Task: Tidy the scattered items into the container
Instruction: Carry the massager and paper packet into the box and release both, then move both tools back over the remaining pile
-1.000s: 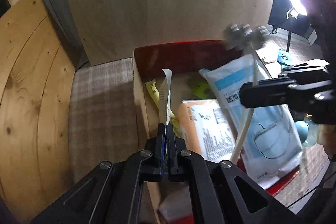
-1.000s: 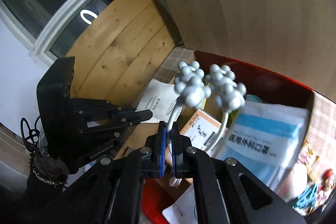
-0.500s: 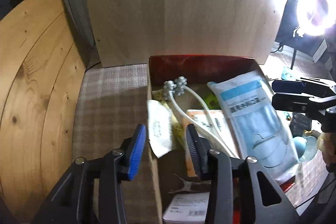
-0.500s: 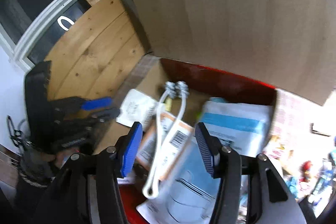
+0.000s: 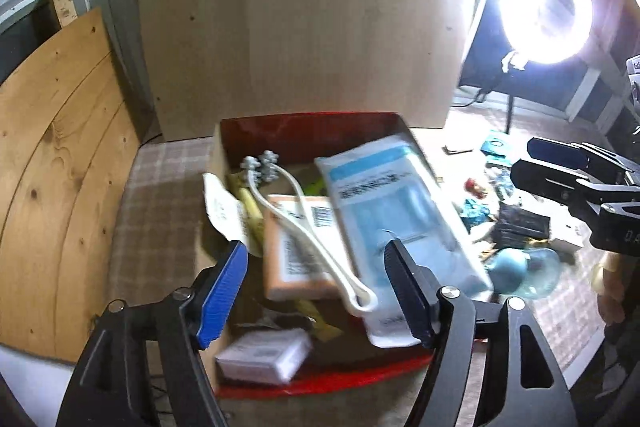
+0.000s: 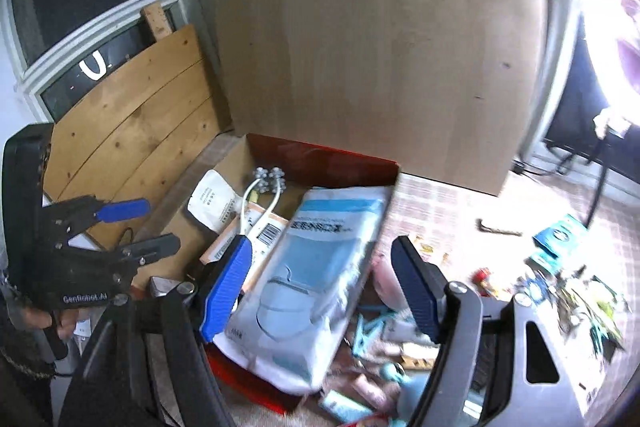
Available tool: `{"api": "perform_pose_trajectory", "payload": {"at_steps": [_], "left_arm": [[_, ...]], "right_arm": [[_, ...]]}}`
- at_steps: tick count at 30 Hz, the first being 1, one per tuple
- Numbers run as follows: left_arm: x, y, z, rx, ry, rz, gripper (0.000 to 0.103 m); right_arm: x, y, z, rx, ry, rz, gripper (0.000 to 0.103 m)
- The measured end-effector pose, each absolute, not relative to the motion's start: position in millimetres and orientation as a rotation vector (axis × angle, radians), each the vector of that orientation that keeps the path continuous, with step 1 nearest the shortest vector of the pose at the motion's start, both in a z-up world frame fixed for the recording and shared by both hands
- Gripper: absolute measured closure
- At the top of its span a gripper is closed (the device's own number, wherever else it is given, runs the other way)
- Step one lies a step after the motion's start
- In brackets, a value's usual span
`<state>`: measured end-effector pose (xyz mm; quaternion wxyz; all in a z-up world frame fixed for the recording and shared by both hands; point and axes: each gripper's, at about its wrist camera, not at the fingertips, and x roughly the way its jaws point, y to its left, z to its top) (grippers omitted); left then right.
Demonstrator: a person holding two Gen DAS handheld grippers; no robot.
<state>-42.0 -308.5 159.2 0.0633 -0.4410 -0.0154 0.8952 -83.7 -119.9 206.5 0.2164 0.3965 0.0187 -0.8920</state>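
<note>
A red-rimmed cardboard box (image 5: pixel 308 125) (image 6: pixel 320 157) stands on the checked cloth. In it lie a white roller massager (image 5: pixel 304 219) (image 6: pixel 260 195), a white sachet (image 5: pixel 222 209) (image 6: pixel 214 203), a blue face-mask pack (image 5: pixel 396 215) (image 6: pixel 320 279), an orange packet (image 5: pixel 292 251) and a small white box (image 5: pixel 266 355). My left gripper (image 5: pixel 316 287) is open and empty above the box's near side. My right gripper (image 6: pixel 326 287) is open and empty over the mask pack; it also shows in the left wrist view (image 5: pixel 560 167).
Several scattered items lie on the cloth right of the box: teal packets (image 6: pixel 560 235), a red toy (image 6: pixel 484 277), blue clips (image 6: pixel 372 331), a teal ball (image 5: pixel 512 267). A tall cardboard panel (image 5: pixel 304 19) stands behind the box. Wooden boards (image 5: pixel 52 147) lean at left. A ring light (image 5: pixel 544 15) glares at right.
Both grippers opened. The left let the white sachet go and the right let the roller massager go; both now lie in the box. Both grippers have pulled back and up.
</note>
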Motion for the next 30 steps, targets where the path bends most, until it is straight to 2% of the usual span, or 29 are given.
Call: {"api": "perform_pose_trajectory", "payload": {"at_steps": [4,10,17,24,30], "left_arm": [[-25,-292,166,-1.295,-0.026,2.727,0.027],[-7,-269,171,-1.269,0.033,2.733,0.026],[8,-241,167,-1.278,0.025,2.734,0.026],[27,-208,162,-1.285,0.015,2.721,0.026],[42,-167,148,-1.333,-0.038,2.724,0.026]], "right_arm": [[-63,-101,213,1.091,0.018,-2.522,0.031],[-35,-72,214,1.119,0.003,-2.63,0.027],[-5,-28,207,1.165,-0.023,-2.737,0.027],[27,64,181,1.112,-0.219,-2.776,0.027],[31,145,144,1.286,-0.151,-2.749,0.027]]}}
